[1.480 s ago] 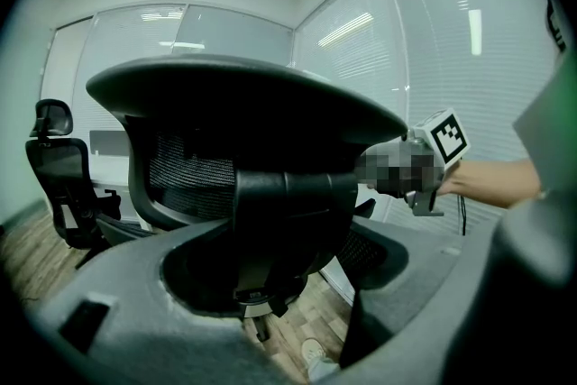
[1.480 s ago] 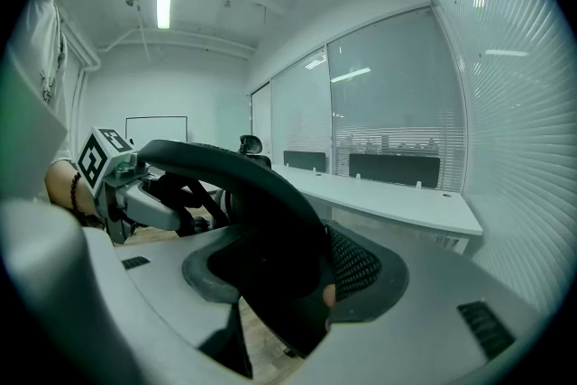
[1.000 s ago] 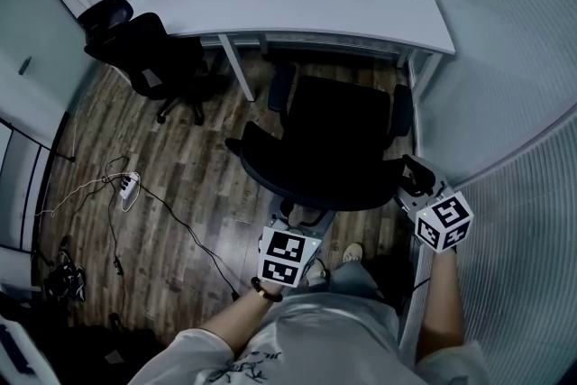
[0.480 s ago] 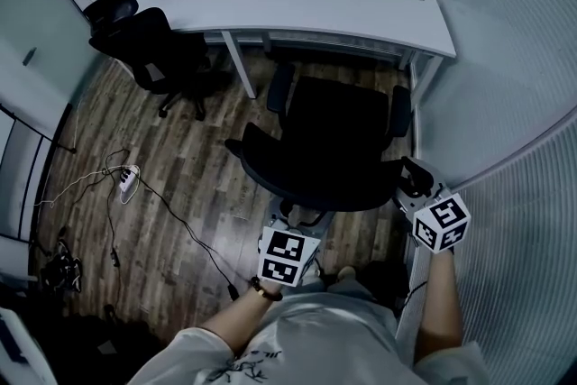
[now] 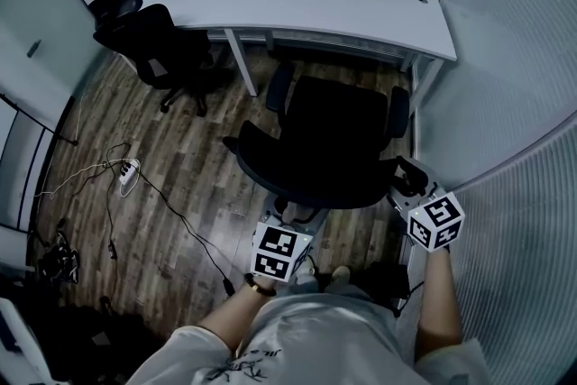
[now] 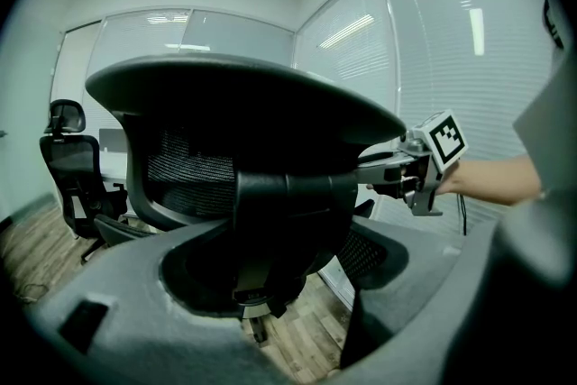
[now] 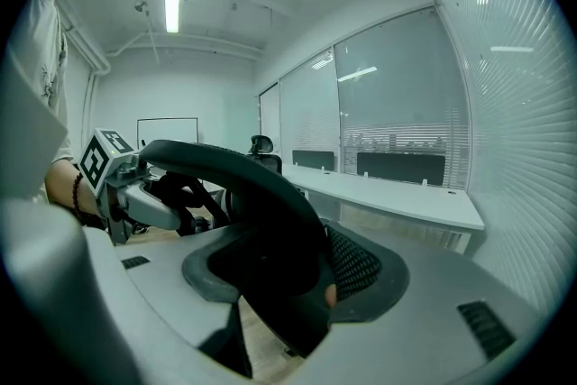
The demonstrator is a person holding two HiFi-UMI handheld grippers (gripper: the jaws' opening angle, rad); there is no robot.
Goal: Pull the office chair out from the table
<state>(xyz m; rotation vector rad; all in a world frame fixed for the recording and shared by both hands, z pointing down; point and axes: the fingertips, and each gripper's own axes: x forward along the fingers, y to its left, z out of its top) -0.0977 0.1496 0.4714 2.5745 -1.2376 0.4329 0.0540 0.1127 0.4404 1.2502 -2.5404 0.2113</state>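
Small office, wood floor, curved white worktop at 12 o'clock. Left tongs clamped on rear spine of the office chair. Right tongs clamped on its backrest rim, 3 o'clock side. Chair sits near the worktop, seat not under it. Step looks like mid-pull. Next: roll it straight toward 6 o'clock, both grips firm.

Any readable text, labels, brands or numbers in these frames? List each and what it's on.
No readable text in any view.
Left cube and right cube: black-and-white square patterns only, no letters or digits.
Shirt print: dark scribble, too blurred to read.
Chair: no label or brand visible.
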